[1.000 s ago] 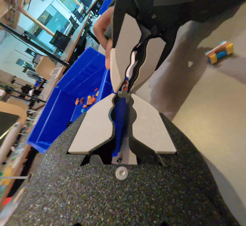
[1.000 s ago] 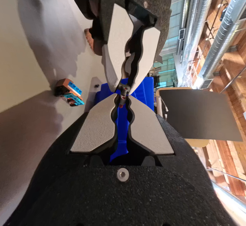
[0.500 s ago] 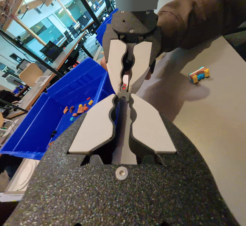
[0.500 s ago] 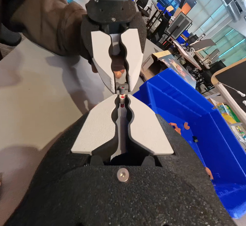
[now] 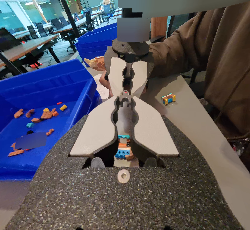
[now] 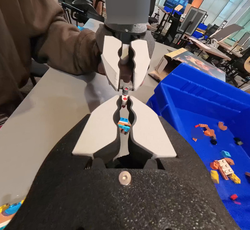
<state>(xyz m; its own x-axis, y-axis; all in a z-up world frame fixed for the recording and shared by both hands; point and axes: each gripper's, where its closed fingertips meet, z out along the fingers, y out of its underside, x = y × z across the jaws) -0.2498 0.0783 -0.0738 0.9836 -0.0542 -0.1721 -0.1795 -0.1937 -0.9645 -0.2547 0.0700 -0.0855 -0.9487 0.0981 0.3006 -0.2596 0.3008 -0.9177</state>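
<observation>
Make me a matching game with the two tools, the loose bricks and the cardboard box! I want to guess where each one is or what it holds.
Things:
1. left tool
2. right tool
3. loose bricks
4. cardboard box

Matches:
A. in the blue bin
B. shut on a white piece
C. on the table, past the bin
D. shut on a grey piece

Pairs: 1-D, 2-B, 3-A, 4-C.
</observation>
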